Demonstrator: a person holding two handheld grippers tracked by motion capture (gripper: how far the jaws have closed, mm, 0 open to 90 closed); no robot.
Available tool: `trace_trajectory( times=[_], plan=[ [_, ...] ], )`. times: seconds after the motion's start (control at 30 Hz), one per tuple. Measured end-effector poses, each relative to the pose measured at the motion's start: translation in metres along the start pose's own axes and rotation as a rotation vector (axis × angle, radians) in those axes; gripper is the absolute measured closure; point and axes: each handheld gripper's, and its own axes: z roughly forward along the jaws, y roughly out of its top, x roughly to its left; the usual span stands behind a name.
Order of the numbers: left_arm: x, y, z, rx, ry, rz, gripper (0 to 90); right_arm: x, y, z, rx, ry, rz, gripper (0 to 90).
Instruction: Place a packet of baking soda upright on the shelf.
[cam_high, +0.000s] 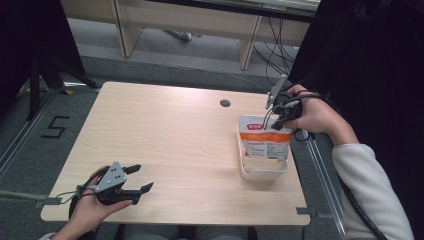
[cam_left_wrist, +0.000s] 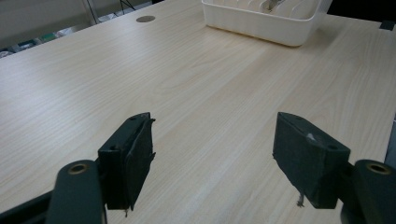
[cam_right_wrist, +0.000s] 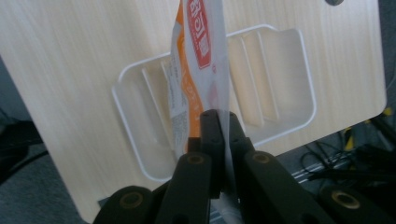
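Our right gripper (cam_high: 271, 121) pinches the orange-and-white plastic pouch (cam_high: 265, 140) upright in the white slotted plastic tray (cam_high: 262, 172); our left gripper (cam_high: 141, 178) rests spread.

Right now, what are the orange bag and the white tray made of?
The orange bag looks like thin glossy plastic film: it shines and its pinched top edge is see-through. The white tray seems to be smooth moulded plastic, with rounded corners and ribs.

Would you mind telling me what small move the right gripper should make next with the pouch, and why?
Probably lower it a little further. The right gripper pinches the top edge of the orange-and-white pouch, which hangs upright among the dividers of the white rack; whether its bottom is seated I cannot tell.
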Motion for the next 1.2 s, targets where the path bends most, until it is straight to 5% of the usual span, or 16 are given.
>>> trace_trajectory(
  times=[0.3, 1.2],
  plan=[
    [0.000, 0.000, 0.000, 0.001, 0.001, 0.001, 28.1, -0.001, 0.006, 0.008, 0.005, -0.043, -0.016, 90.0],
    [0.000, 0.000, 0.000, -0.003, 0.001, -0.003, 28.0, 0.001, -0.002, 0.049, 0.020, 0.007, 0.042, 90.0]
  ],
)
